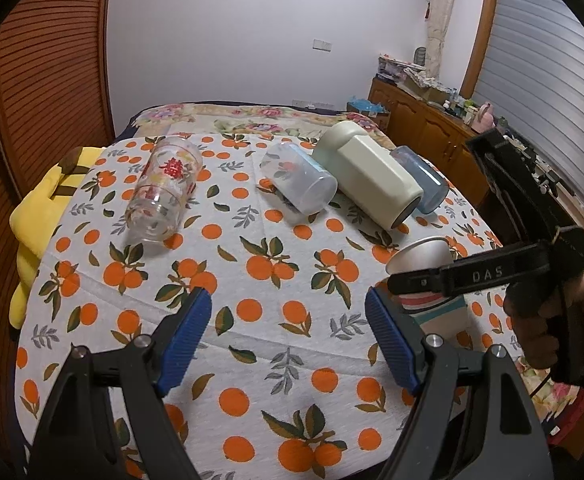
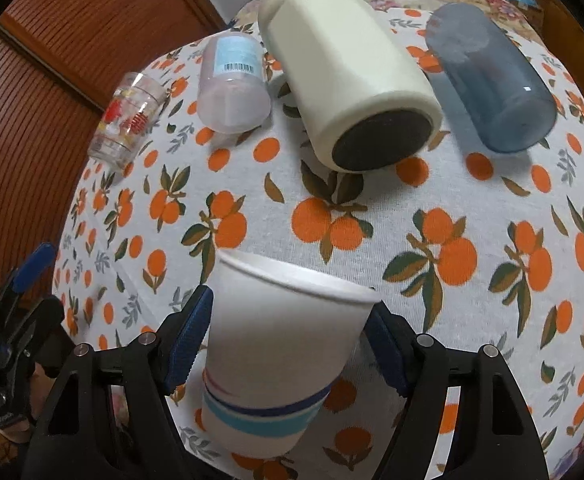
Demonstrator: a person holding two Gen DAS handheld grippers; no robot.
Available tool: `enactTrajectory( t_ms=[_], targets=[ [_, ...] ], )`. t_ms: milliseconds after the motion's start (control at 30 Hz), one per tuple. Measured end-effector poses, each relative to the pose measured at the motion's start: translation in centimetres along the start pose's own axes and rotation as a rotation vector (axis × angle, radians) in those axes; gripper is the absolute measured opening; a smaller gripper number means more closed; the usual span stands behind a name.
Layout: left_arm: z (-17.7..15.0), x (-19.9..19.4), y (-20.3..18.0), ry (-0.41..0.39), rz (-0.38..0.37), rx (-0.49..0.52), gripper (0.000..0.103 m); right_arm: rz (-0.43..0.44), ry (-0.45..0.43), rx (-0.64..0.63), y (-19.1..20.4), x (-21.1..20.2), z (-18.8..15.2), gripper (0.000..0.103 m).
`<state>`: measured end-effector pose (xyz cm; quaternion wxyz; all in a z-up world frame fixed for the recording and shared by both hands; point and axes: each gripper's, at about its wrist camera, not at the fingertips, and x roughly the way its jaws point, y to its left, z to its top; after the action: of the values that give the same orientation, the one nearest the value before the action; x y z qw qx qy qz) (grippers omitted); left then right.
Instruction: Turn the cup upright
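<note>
Your right gripper [image 2: 288,344] apparently clamps the paper cup [image 2: 276,344], rim tilted away; left gripper [image 1: 288,336] is released.

Near half of table [image 1: 252,360] bare cloth, free to pass. Far side blocked by row lying down: glass [image 1: 164,192], clear tumbler [image 1: 297,182], cream bottle [image 1: 367,176], blue tumbler [image 1: 423,184], last three touching; wider gap beside glass.

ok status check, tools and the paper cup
Right tool shut on paper cup, cup tilted off the cloth. Left tool open, empty. Four cups lying ahead, none blocking.
</note>
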<state>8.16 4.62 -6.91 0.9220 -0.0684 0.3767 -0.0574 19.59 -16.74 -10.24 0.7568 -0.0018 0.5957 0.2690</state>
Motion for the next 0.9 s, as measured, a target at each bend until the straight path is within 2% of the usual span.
enactTrajectory(
  t_ms=[100,267,533,667,900],
  targets=[
    [0.0,0.1,0.2,0.002,0.003,-0.001,0.079,-0.015,-0.028,-0.03,0.4,-0.7,0.3,0.068],
    [-0.1,0.0,0.2,0.002,0.005,-0.001,0.079,-0.044,-0.107,-0.106,1.5,-1.5,0.1,0.067],
    [-0.2,0.3,0.1,0.009,0.006,0.0,0.079,-0.11,-0.304,-0.24,3.0,-3.6,-1.2,0.067],
    [-0.2,0.4,0.1,0.009,0.007,0.0,0.079,-0.133,-0.341,-0.283,3.2,-3.7,-1.8,0.068],
    [-0.3,0.4,0.1,0.009,0.01,0.0,0.079,-0.136,-0.352,-0.31,3.7,-3.5,-2.1,0.065]
  ],
)
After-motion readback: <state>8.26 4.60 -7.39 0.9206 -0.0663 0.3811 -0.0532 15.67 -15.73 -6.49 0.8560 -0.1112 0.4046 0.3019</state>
